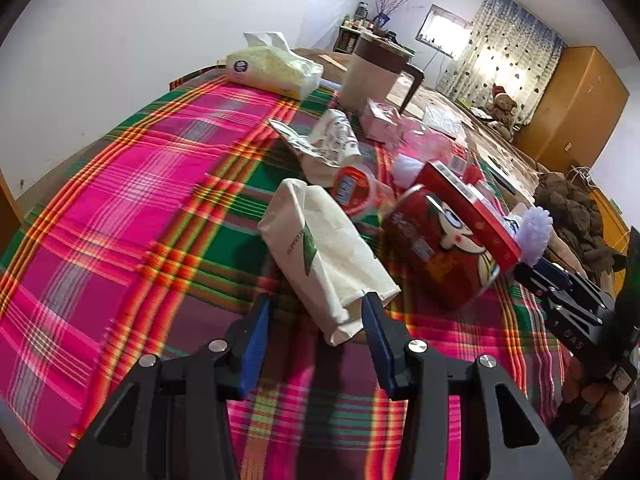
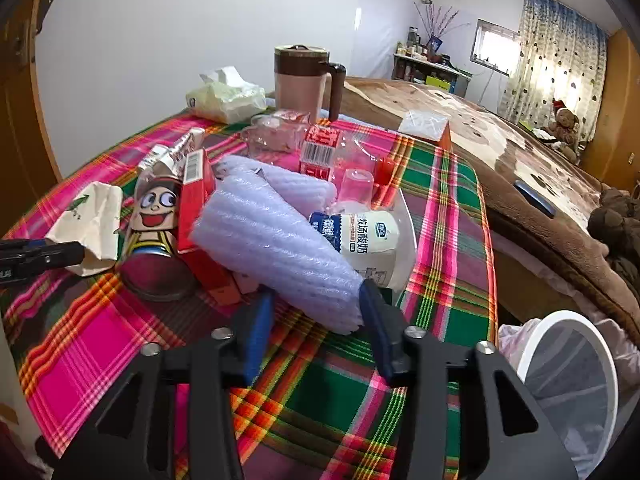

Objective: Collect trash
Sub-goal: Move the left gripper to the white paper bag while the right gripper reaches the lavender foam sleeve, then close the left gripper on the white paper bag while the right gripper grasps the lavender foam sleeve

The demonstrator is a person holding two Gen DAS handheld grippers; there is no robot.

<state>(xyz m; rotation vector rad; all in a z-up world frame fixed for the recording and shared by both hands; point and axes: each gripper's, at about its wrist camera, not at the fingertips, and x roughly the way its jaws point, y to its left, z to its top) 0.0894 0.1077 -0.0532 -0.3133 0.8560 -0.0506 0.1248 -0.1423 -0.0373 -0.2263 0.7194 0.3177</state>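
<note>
Trash lies heaped across a table under a pink, green and orange plaid tablecloth (image 1: 132,184), in a bedroom with a white wall, a brown-blanketed bed (image 2: 500,140) to the right and a patterned curtain (image 2: 560,56) at the far end. A white wastebasket (image 2: 576,372) with a liner stands just off the table's near right corner, closest to the right hand.

Largest in the pile is a roll of pale foam netting (image 2: 276,240), its long axis running from the far left down toward the right gripper (image 2: 316,312). Its near end sits between the blue pads, which stand partly closed; the right pad touches the foam, and whether the left one presses it I cannot tell.

Next is a red can with a cartoon face (image 1: 440,248) lying on its side, a flat red carton (image 1: 476,208) leaning on it. Left of the can lies a crumpled cream paper bag (image 1: 328,256), its length pointing straight at the left gripper (image 1: 316,316). The bag's near end lies between those jaws, also partly closed; the right pad meets the paper's corner, the left stands apart from it, so no firm hold shows.

Smaller pieces follow: a white yogurt bottle (image 2: 368,236), clear plastic cups (image 2: 356,184), a red-labelled wrapper (image 2: 320,152). Behind stand a tissue pack (image 1: 272,68) and a brown-lidded jug (image 2: 304,80)
</note>
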